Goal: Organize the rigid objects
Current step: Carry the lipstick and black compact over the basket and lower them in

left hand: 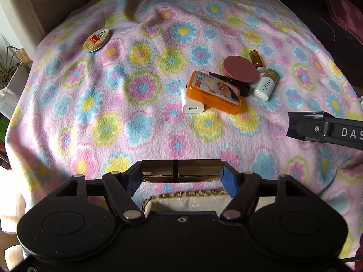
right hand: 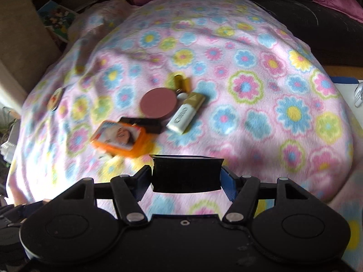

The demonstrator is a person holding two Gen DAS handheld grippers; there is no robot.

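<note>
A flowered fleece blanket (left hand: pixel 140 117) covers the whole surface, soft and rumpled, so small hard things can sink into it or lean on each other. Near its right side the remaining pieces lie bunched: an orange case (left hand: pixel 214 91) rests partly on a white charger (left hand: pixel 192 104) and against a flat black box (left hand: pixel 236 83), on which a round pink compact (left hand: pixel 241 68) lies. Just beside them are a white tube with a gold cap (left hand: pixel 266 85) and a little amber vial (left hand: pixel 256 60). A round tin (left hand: pixel 97 40) lies alone, well apart, toward the far left edge.

The left gripper (left hand: pixel 181 174) is clamped on a dark bronze tube (left hand: pixel 181 170), held crosswise by its ends, probably to keep it from rolling. The right gripper (right hand: pixel 187 174) squeezes a black block (right hand: pixel 187 173) across its width. Both are held above the blanket, seemingly bound for somewhere else.
</note>
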